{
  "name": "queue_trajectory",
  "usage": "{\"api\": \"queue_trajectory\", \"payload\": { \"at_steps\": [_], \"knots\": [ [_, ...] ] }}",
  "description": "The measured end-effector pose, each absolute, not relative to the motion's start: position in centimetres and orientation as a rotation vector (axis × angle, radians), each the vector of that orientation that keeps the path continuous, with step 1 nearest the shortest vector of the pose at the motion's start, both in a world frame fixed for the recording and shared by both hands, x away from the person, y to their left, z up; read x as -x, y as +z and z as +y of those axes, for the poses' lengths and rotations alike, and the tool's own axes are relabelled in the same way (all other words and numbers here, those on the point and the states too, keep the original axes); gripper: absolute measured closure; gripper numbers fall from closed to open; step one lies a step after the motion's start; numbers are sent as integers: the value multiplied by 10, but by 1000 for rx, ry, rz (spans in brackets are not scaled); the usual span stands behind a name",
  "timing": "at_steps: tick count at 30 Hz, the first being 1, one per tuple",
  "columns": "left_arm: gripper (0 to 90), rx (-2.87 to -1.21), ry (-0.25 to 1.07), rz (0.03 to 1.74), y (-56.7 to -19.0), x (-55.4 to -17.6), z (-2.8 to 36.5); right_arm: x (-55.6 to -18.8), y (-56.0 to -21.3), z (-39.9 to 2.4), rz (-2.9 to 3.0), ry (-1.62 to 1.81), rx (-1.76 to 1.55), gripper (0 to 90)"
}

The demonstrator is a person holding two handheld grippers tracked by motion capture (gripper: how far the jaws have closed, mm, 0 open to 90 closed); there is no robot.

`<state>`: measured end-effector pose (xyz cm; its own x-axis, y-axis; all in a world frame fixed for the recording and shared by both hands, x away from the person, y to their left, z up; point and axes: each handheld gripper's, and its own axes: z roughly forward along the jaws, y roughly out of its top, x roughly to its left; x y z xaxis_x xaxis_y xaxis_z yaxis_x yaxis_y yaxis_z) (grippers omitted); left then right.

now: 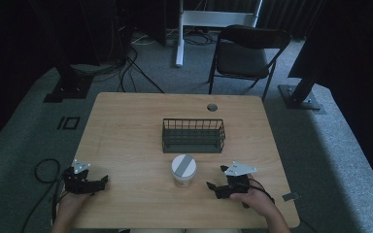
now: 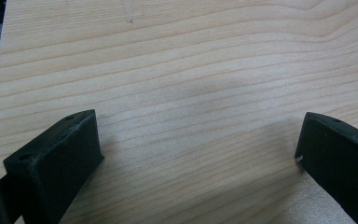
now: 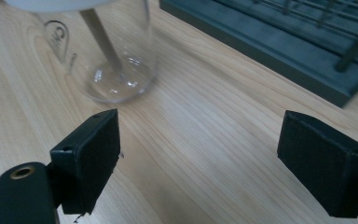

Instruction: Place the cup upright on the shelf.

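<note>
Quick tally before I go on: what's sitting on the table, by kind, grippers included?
Clear jar with white lid: 1
Dark wire basket: 1
Handheld grippers: 2, the left gripper and the right gripper, both with fingers spread and holding nothing
Total: 4

Both black tongs, left tongs (image 1: 103,180) and right tongs (image 1: 214,177), carry grey three-cornered plates; dark cables trail behind.
</note>
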<state>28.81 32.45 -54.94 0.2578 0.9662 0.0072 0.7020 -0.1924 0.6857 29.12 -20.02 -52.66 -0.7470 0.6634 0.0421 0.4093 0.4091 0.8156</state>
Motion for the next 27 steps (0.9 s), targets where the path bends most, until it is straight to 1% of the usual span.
{"api": "queue_trajectory", "payload": {
  "at_steps": [27],
  "knots": [
    [2,-1973,603,1502,-549,-288,324,-294,-528,-145,2454,1382,-758,129]
  ]
}}
